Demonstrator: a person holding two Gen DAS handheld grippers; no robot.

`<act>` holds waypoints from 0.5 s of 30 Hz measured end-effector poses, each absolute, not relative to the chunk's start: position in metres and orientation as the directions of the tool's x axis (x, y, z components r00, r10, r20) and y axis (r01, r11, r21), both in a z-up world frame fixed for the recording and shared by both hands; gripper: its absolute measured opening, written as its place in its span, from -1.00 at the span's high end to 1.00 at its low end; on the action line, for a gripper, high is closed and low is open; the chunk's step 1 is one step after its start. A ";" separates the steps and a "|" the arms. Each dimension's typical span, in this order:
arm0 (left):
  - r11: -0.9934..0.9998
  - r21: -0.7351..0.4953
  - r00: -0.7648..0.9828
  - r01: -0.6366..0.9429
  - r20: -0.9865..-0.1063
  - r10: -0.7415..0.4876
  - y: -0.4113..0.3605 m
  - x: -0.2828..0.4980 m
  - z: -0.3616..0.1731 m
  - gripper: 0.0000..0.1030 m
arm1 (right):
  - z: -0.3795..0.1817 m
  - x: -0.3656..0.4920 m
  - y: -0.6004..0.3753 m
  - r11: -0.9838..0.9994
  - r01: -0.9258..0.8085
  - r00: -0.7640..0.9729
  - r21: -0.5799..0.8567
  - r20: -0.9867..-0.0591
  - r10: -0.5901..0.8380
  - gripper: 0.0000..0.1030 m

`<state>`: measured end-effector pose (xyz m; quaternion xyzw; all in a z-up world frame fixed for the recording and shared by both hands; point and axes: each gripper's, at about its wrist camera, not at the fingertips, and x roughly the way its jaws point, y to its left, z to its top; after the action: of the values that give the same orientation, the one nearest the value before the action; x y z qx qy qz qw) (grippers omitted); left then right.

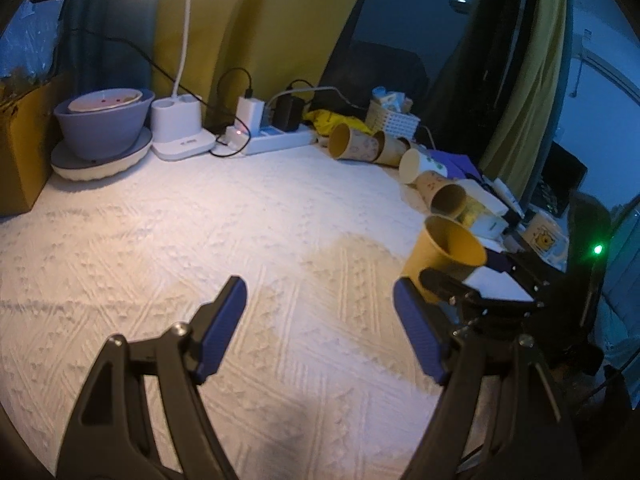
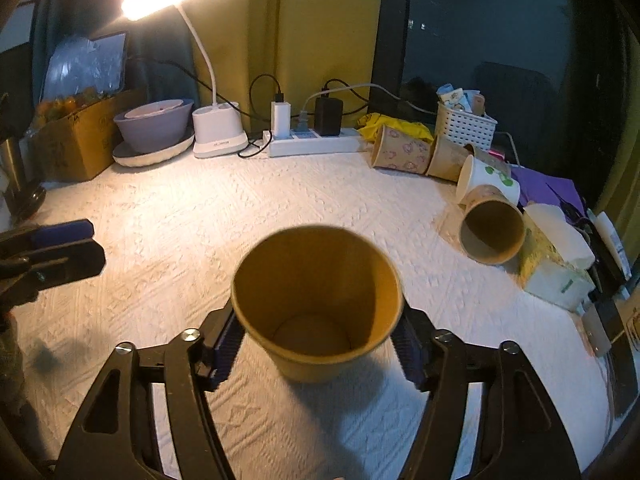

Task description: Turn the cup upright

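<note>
A brown paper cup (image 2: 316, 308) sits mouth-up between my right gripper's (image 2: 316, 342) blue pads, which press on its sides just above the white textured cloth (image 2: 200, 208). The same cup (image 1: 444, 256) shows in the left wrist view at the right, with the right gripper's fingers (image 1: 452, 286) on it. My left gripper (image 1: 320, 312) is open and empty over the cloth, left of the cup; its tip (image 2: 60, 240) shows at the left edge of the right wrist view.
Several paper cups lie on their sides at the back right (image 2: 404, 154) (image 2: 490, 232). A tissue box (image 2: 556, 256), white basket (image 2: 466, 124), power strip (image 2: 316, 142), desk lamp (image 2: 218, 132), bowl (image 2: 154, 126) and cardboard box (image 2: 76, 140) line the edges.
</note>
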<state>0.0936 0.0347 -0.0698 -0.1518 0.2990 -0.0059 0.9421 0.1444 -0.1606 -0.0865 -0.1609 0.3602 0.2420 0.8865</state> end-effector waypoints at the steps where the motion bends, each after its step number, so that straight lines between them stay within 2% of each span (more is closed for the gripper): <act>1: 0.954 -0.289 0.825 -0.075 -0.556 -0.103 0.033 0.090 -0.068 -0.50 | -0.087 0.141 -0.162 0.832 -0.544 0.624 -0.112 -0.717 0.311 -0.53; 15: 0.960 -0.275 0.847 -0.040 -0.519 -0.114 0.017 0.055 -0.052 -0.50 | -0.068 0.098 -0.175 0.849 -0.513 0.653 -0.126 -0.699 0.291 -0.53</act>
<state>0.0546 0.0174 -0.0515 -0.1392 0.2758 -0.0194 0.9509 0.0984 -0.1754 -0.0676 -0.1583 0.3505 0.2247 0.8953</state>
